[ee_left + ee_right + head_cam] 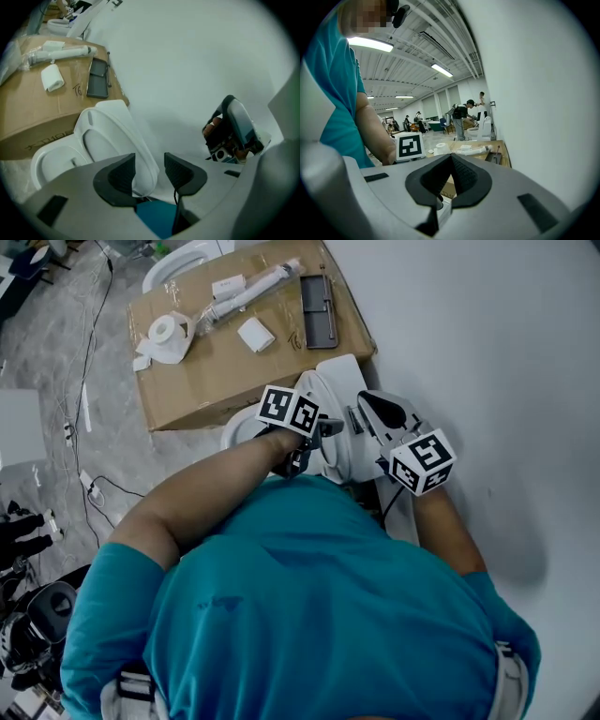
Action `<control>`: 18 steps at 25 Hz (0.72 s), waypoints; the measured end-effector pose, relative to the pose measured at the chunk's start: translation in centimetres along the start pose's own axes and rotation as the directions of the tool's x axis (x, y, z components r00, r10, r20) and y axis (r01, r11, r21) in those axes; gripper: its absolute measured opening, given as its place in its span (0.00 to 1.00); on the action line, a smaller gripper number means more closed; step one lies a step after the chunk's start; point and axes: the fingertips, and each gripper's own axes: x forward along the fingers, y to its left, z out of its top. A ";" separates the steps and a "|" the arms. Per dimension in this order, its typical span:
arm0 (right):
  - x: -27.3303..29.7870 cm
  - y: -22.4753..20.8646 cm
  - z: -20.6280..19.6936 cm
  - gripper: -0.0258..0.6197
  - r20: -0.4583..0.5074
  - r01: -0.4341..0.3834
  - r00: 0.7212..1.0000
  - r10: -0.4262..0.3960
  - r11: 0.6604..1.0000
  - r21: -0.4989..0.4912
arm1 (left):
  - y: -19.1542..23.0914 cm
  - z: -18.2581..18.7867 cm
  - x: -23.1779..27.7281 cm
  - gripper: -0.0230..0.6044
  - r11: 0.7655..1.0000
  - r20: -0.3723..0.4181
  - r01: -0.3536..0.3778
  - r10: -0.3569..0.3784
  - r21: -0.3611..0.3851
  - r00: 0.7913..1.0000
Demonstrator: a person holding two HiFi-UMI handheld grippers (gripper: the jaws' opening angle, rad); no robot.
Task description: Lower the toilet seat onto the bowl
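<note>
The white toilet seat (101,140) and its lid (119,115) stand raised and tilted over the bowl (49,161). My left gripper (150,171) is open, and the seat's near edge shows in the gap between its pads; I cannot tell if either pad touches it. In the head view the left gripper (319,432) is over the toilet (337,381). My right gripper (451,161) is shut on nothing; it hangs near the wall to the right of the toilet (380,409), and the left gripper view shows it too (232,129).
A cardboard box (216,362) stands against the toilet's left side. It carries a paper roll (167,332), a wrapped tube (248,292) and a dark tray (319,310). The white wall (487,352) runs close on the right. Cables (89,484) lie on the floor.
</note>
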 end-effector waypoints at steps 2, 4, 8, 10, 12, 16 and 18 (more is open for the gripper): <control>-0.4 -0.3 -0.4 0.02 -0.004 0.007 1.000 -0.007 1.000 0.005 | 0.6 -0.5 1.0 0.37 0.999 -0.021 -0.019 0.018 -0.030 1.000; -0.6 -0.6 -0.7 0.02 -0.005 0.012 1.000 -0.012 1.000 0.005 | 1.1 -0.7 1.9 0.41 0.998 -0.031 -0.029 0.027 -0.055 0.999; -1.0 -1.1 -1.3 0.02 -0.012 0.020 1.000 -0.020 1.000 0.002 | 1.5 -0.8 3.1 0.41 0.997 -0.036 -0.041 0.039 -0.072 0.999; -0.9 -1.4 -1.9 0.02 -0.018 0.022 1.000 -0.022 1.000 0.004 | 1.9 -0.9 3.4 0.41 0.996 -0.036 -0.042 0.040 -0.079 0.999; -0.6 -1.7 -2.3 0.02 -0.025 0.023 0.999 -0.023 1.000 0.009 | 2.4 -0.9 3.6 0.41 0.995 -0.029 -0.059 0.056 -0.084 0.998; 0.2 -2.2 -2.7 0.02 -0.037 0.013 0.999 -0.012 1.000 0.006 | 2.8 -0.5 3.8 0.41 0.995 -0.011 -0.047 0.046 -0.086 0.999; 0.6 -2.3 -3.2 0.02 -0.048 0.007 0.999 -0.007 1.000 0.004 | 2.7 -0.4 3.9 0.40 0.995 -0.003 -0.030 0.030 -0.090 1.000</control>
